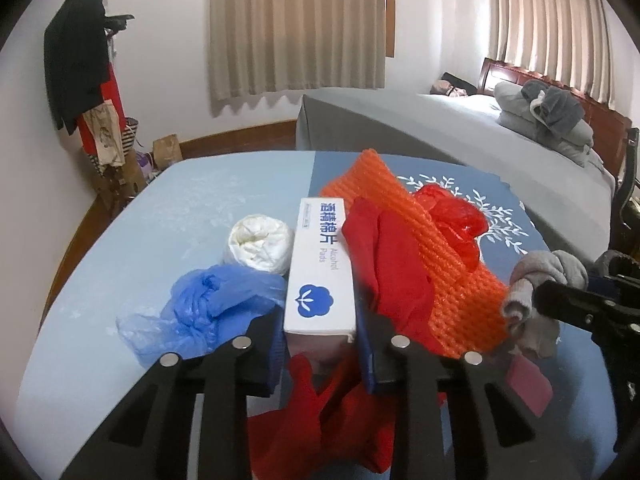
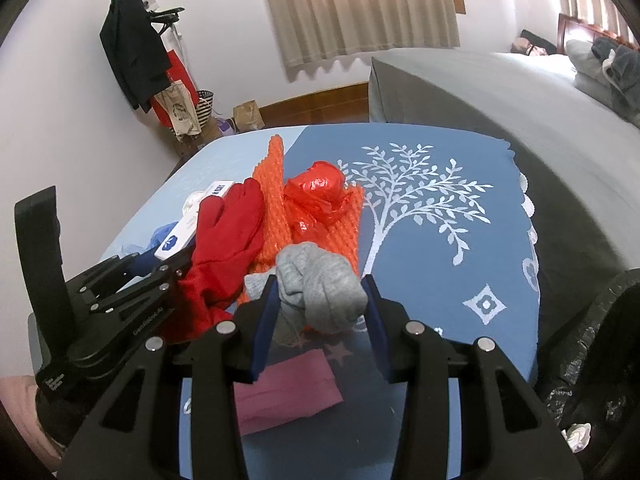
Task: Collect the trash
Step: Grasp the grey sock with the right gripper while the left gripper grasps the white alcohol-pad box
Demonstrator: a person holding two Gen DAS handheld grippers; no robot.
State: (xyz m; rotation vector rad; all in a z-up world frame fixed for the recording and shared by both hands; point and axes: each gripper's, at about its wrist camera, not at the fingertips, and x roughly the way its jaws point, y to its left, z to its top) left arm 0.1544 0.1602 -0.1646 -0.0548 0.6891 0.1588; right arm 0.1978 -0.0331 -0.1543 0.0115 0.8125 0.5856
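Clearly I am near the start of the clearing, since most of the litter lies on the worktop (image 2: 440,264). My left tongs (image 1: 320,344) have their blue pads pressed on the near end of the white alcohol pads box (image 1: 320,272), one pad on each long side, so I take that piece as gripped but not yet lifted. My right tongs (image 2: 320,312) are clamped on the grey sock ball (image 2: 320,284), which bulges between the pads just above the cloth.

To be gathered, as I judge it: the blue plastic bag (image 1: 208,304) just left of the box, the white crumpled wad (image 1: 260,244) behind that, the red glove (image 1: 384,264) lying against the box's right side and under my left tongs, the orange foam netting (image 1: 420,240) with the red plastic bag (image 1: 456,220) on top, and the pink sheet (image 2: 288,392) right below my right tongs. A black bin bag (image 2: 592,360) sits at the worktop's right edge, a likely place for it all.

Both tongs slant down toward the worktop, side by side, the left one just beside the right.
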